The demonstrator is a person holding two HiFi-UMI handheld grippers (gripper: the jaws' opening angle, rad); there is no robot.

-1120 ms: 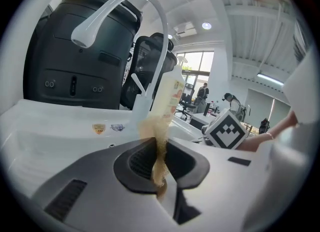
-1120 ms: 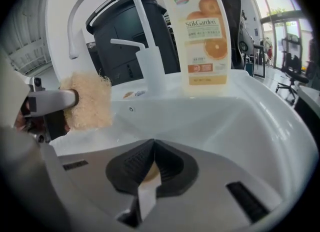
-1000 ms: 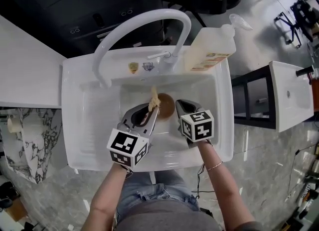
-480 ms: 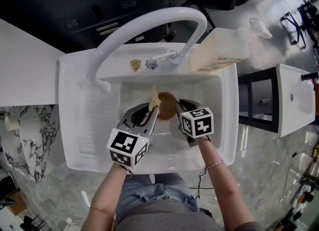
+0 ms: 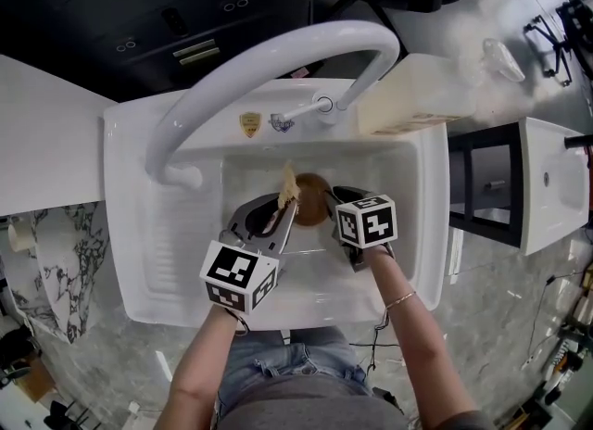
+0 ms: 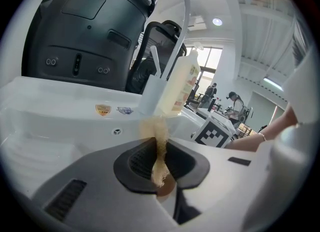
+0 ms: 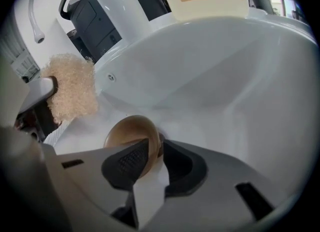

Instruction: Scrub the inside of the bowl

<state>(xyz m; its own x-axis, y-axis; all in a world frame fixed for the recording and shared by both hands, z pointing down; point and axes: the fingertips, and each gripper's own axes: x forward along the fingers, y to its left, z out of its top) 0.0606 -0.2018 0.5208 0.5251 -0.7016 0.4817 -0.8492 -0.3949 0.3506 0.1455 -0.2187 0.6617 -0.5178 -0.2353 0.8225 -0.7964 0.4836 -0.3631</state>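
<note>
In the sink, both grippers were locked on.
The left gripper pinched the sponge at the bowl's left edge, while the right gripper clamped the tilted bowl's rim.

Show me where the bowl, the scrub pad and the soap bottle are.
bowl (image 7: 129,132): right gripper view, its brown inner wall.
scrub pad (image 7: 72,85): right gripper view, middle of its flat face.
soap bottle (image 5: 417,93): head view, side of its body.
</note>
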